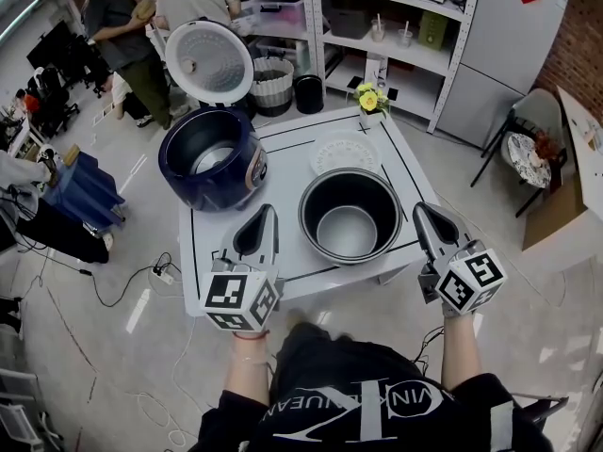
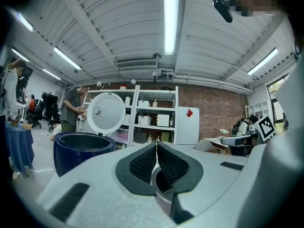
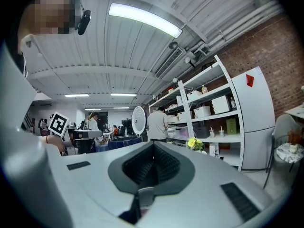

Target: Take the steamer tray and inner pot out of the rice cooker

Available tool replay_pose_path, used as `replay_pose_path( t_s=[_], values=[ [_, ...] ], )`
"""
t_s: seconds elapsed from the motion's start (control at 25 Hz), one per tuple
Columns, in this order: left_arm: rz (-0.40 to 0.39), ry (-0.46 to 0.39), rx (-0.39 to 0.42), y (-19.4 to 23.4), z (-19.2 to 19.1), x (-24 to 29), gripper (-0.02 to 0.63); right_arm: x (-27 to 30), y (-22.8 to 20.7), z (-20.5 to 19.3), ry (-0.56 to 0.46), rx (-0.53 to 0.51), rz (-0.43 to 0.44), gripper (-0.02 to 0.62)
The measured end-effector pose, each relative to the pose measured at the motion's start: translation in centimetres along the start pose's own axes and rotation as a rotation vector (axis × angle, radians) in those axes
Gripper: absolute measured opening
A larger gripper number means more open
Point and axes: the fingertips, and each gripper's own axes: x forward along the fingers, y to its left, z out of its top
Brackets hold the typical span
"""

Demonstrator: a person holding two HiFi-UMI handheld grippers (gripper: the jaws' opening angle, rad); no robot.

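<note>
"Locating the pot point(image 1: 350, 217)?"
"On the table point(image 1: 287, 149), between left gripper point(image 1: 268, 211) and right gripper point(image 1: 422, 209), the 2 closed, empty, about equally near. Tray point(image 1: 344, 151) just beyond; cooker point(image 1: 212, 172) far left. Both parts seem out already."

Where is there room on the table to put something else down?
Bare table lies at the back, between the rice cooker and steamer tray. Around the inner pot and flower vase it is crowded.
</note>
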Motion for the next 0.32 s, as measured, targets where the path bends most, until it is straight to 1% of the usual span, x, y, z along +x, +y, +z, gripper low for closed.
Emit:
replay_pose_path(
  t_s=[0.32],
  values=[
    [-0.002, 0.007, -0.003, 0.23, -0.32, 0.36, 0.015, 0.15, -0.23, -0.54, 0.011, 0.008, -0.005, -0.002]
  ],
)
